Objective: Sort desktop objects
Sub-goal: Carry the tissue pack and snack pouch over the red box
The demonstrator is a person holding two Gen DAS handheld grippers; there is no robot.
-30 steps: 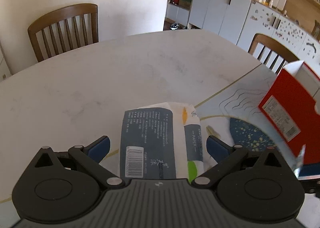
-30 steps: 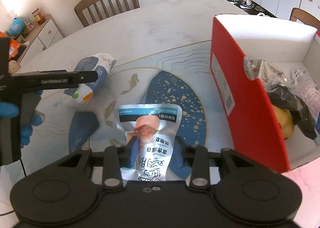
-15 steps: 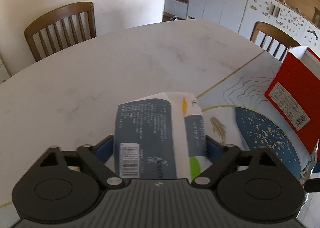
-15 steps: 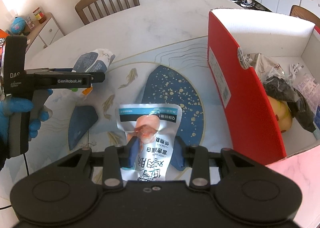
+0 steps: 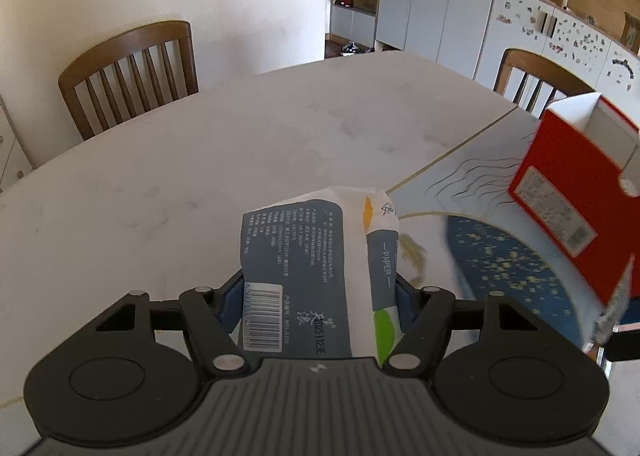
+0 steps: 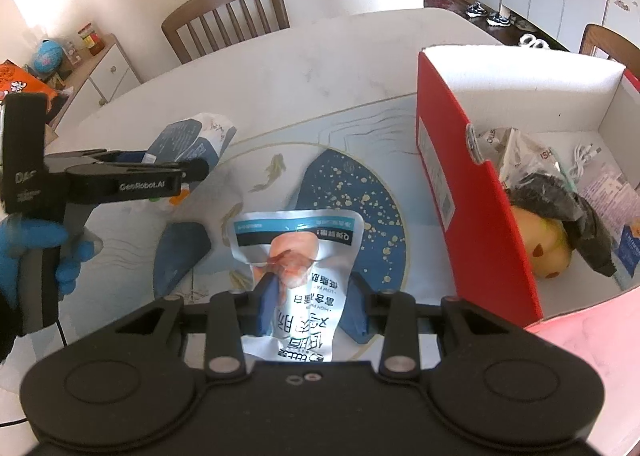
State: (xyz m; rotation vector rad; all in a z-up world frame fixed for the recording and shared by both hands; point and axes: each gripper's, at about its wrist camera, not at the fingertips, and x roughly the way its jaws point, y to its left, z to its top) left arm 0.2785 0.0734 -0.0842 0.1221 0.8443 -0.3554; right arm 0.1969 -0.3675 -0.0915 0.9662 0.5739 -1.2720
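My left gripper (image 5: 318, 296) is shut on a blue-and-white tissue pack (image 5: 316, 256) and holds it above the table; it also shows from the side in the right wrist view (image 6: 188, 171), with the pack (image 6: 192, 135) in it. My right gripper (image 6: 310, 292) is shut on a silver snack pouch (image 6: 296, 252) over the blue patterned mat (image 6: 360, 199). The red box (image 6: 460, 191) stands open to the right and holds a yellow toy, bags and a cable. The box also shows at the right in the left wrist view (image 5: 576, 191).
A white table (image 5: 200, 175) carries the mat (image 5: 500, 268). Wooden chairs (image 5: 132, 71) stand at the far edge and at the right (image 5: 532, 71). A cabinet with toys (image 6: 80, 67) stands left of the table. A pink surface (image 6: 592, 340) lies near the box.
My left gripper closed on the tissue pack and lifted it off the table. My right gripper kept the pouch and drifted slightly; the box now appears a little farther right.
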